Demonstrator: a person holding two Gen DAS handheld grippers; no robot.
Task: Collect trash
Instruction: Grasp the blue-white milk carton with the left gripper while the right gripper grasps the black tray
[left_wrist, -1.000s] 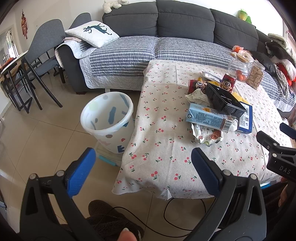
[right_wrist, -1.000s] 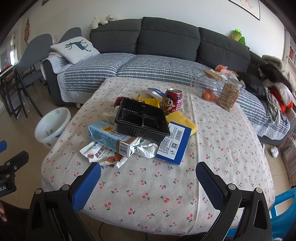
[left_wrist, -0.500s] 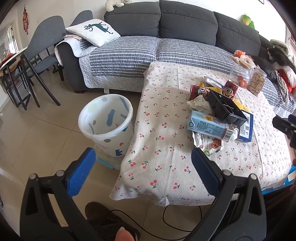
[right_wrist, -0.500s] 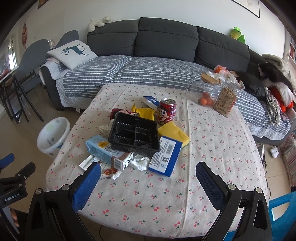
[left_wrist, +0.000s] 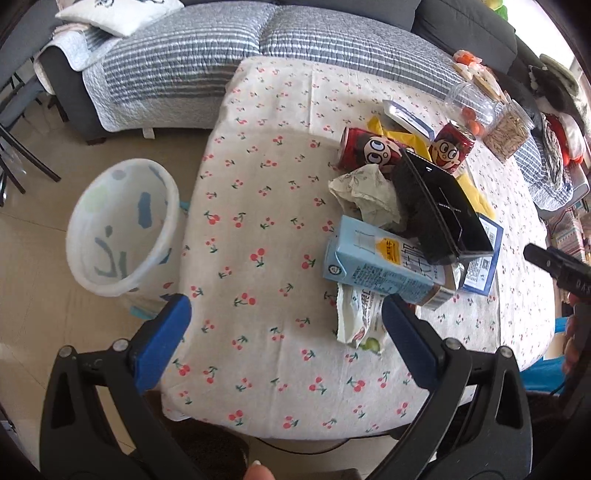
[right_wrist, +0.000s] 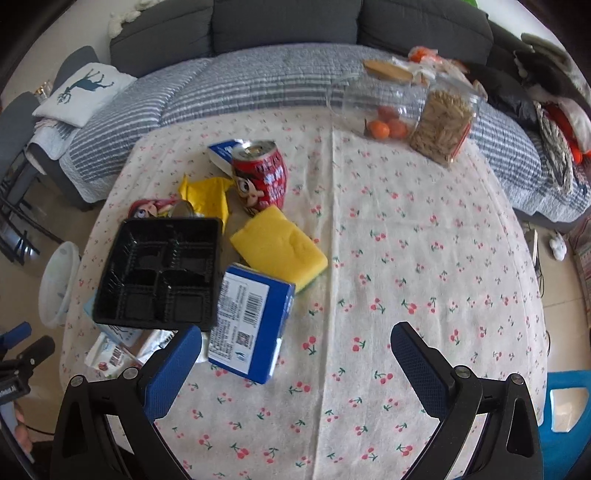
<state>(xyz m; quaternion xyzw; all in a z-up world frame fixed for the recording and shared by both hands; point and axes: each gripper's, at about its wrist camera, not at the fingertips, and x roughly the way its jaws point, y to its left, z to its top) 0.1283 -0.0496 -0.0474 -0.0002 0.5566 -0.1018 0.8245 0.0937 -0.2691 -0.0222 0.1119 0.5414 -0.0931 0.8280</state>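
A trash pile lies on the cherry-print tablecloth (left_wrist: 258, 221): a light blue milk carton (left_wrist: 380, 266), a black plastic tray (left_wrist: 439, 214) (right_wrist: 159, 273), a crumpled paper (left_wrist: 365, 195), a snack wrapper (left_wrist: 358, 321), two red cans (left_wrist: 365, 149) (right_wrist: 262, 181), a blue box (right_wrist: 251, 325) and a yellow sponge (right_wrist: 280, 251). A white bin (left_wrist: 122, 229) stands on the floor left of the table. My left gripper (left_wrist: 284, 339) is open and empty above the table's near edge. My right gripper (right_wrist: 295, 365) is open and empty just before the blue box.
Two clear jars with oranges (right_wrist: 384, 114) and snacks (right_wrist: 443, 129) stand at the table's far right. A grey sofa (right_wrist: 288, 29) with a striped quilt lies behind. Chairs (left_wrist: 14, 122) stand at the far left. A blue stool (right_wrist: 569, 398) is at the right.
Both grippers have moved forward and higher over the table and now look down on the trash pile. Both stay open and empty.
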